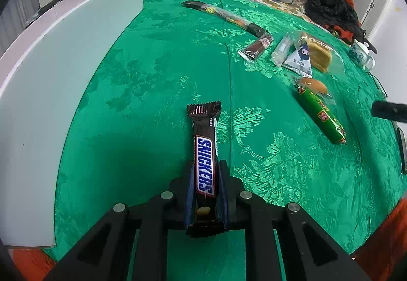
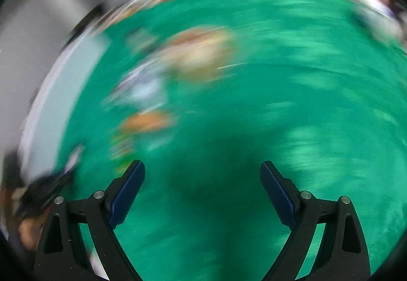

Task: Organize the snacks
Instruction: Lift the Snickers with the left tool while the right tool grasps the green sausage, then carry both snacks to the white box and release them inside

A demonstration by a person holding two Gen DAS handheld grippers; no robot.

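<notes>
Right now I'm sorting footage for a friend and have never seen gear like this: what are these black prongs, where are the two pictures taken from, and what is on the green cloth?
There is no robot here. A person holds a two-finger gripper in each hand, and a fisheye camera on each one looks forward along its fingers.

The sharp picture is from the left gripper. It is shut on a Snickers bar, clamped between its blue pads. Ahead lies a green tablecloth with a white box at the left. On the right lie several snacks: a green sausage stick, a small bun, a brown wrapped bar, a long dark packet and a triangular white pack.

The blurred picture is from the right gripper, open and holding nothing. Its view is too smeared to name things.
</notes>
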